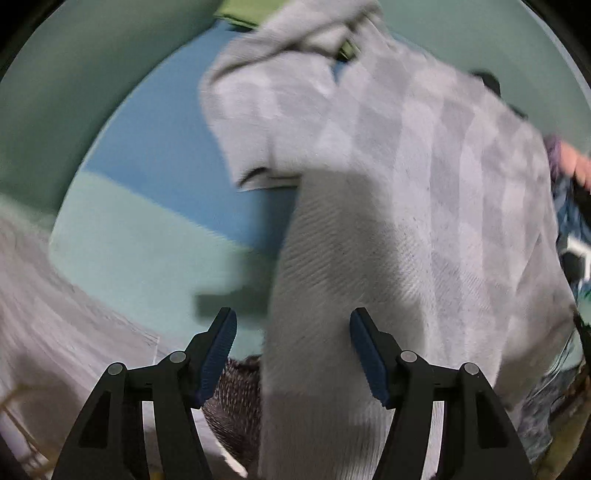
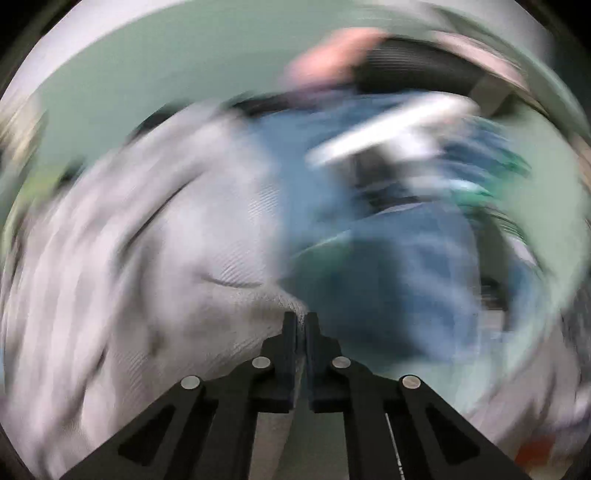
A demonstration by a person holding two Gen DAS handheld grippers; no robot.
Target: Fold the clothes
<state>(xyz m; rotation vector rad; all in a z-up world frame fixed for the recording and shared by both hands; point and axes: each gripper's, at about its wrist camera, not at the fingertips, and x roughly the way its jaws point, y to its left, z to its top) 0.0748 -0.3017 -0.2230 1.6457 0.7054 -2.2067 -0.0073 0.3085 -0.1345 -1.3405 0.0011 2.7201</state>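
A light grey shirt [image 1: 406,192] with a faint diamond pattern hangs in the air above a blue and mint surface [image 1: 155,206]. My left gripper [image 1: 293,328] is open, and a hanging fold of the shirt passes between its blue-padded fingers without being pinched. My right gripper [image 2: 301,317] is shut on an edge of the same grey shirt [image 2: 155,258], which spreads to the left in the very blurred right wrist view.
A person's hand [image 1: 576,166] and dark blue clothing [image 1: 572,214] show at the right edge of the left wrist view. Pale wood-look floor [image 1: 55,314] lies at lower left. A green item [image 1: 240,11] sits at the top. Blue cloth [image 2: 406,258] fills the right wrist view's middle.
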